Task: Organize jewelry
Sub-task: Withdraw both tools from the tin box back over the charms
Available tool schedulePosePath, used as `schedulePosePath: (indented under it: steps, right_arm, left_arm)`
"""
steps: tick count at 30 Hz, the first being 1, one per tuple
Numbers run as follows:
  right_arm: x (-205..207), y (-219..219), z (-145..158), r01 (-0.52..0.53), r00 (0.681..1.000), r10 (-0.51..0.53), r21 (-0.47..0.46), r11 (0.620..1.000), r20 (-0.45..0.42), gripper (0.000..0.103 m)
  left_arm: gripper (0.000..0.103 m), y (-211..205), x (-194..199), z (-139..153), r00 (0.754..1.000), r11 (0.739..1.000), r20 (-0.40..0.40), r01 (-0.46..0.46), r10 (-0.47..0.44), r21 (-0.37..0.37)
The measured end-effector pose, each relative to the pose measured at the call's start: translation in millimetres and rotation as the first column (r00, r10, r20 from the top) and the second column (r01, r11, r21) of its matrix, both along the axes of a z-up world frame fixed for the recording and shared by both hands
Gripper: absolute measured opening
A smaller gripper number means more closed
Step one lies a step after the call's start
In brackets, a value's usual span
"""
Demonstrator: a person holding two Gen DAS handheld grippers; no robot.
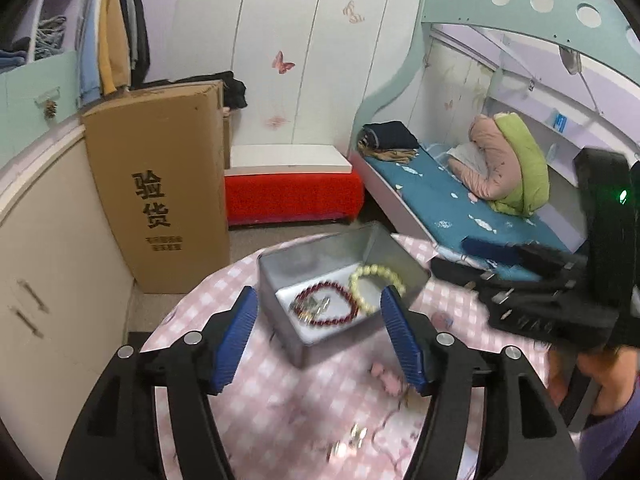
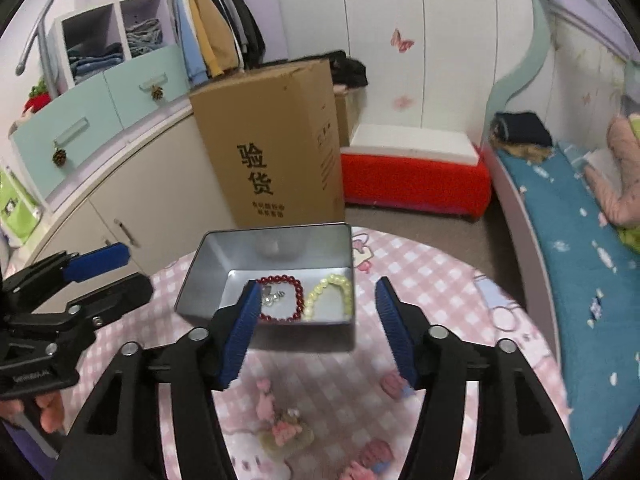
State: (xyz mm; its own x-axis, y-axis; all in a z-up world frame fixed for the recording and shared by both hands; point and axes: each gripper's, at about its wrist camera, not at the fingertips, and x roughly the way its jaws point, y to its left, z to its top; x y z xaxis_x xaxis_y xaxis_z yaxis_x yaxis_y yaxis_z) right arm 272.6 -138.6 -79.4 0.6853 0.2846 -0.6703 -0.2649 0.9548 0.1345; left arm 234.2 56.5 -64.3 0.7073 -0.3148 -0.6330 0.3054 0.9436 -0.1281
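On the pink checked tabletop (image 2: 420, 272) sits our open metal tin (image 2: 280, 252), and we use it as our marker. Inside it lie a red bead bracelet (image 2: 298, 300), a pale yellow bead bracelet (image 2: 332, 296) just beside it, and a small shiny piece (image 2: 272, 299).

We think things could go wrong here. More jewelry, pink and blurry (image 2: 284, 428), lies on the cloth on our side of the tin. It looks small and flat, so a claw could slip off it or push it along. A claw could also bump the tin and shove it.

Our right claw (image 2: 316, 332) hangs over the near edge of the tin, wide open and holding nothing. The loose pink pieces lie below it, nearer to us. Our left claw (image 1: 320, 336) is wide open too and holds nothing, just on our side of the tin.
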Motion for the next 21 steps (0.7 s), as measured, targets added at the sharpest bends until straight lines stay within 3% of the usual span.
schedulePosePath:
  steps: [5,15,21]
  right_arm:
    - [-37.7,-21.0,-1.0,0.016,1.0,-0.016,-0.018,1.0,0.022,0.063]
    - [-76.1,-50.2,-53.9,0.061,0.996,-0.063,-0.037,0.997,-0.069,0.063]
    - [-88.3,-57.3,-76.8,0.061,0.992,-0.063,-0.02,0.998,-0.111,0.063]
  left_arm:
    - [0.062,2.2,-27.2,-20.5,0.999,0.997,-0.02,-0.039,0.04,0.071]
    - [0.062,-0.9,-39.6,-72.1,0.981,0.997,-0.183,-0.067,0.06,-0.03]
    - [0.061,-0.5,-40.7,-89.6,0.974,0.993,-0.193,-0.118,0.12,0.025]
